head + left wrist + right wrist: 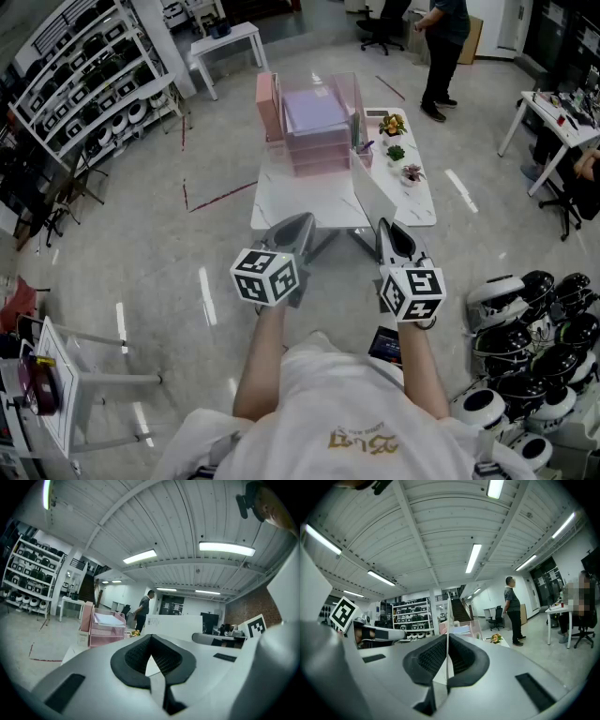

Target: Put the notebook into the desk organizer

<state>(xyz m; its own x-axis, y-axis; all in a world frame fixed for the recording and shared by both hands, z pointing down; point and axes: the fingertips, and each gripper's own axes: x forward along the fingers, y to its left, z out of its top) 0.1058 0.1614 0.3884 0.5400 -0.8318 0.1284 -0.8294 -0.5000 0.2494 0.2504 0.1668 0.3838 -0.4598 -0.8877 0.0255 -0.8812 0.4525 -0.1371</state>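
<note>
The pink desk organizer (314, 127) with stacked trays stands at the far end of a white table (281, 202). My right gripper (386, 227) is shut on the lower edge of a thin white notebook (373, 195), held upright over the table's near right part. In the right gripper view the notebook (448, 618) shows edge-on between the pads, with the organizer (461, 630) beyond it. My left gripper (305, 220) hovers at the table's near edge, shut and holding nothing. In the left gripper view the notebook (178, 626) appears as a white board to the right of the organizer (105, 627).
Small potted plants (392, 125) line the table's right side. A person (445, 47) stands beyond the table. White helmets (534, 319) lie on the floor at the right, a rack (84, 75) stands at the left, and a small table (56, 394) is near left.
</note>
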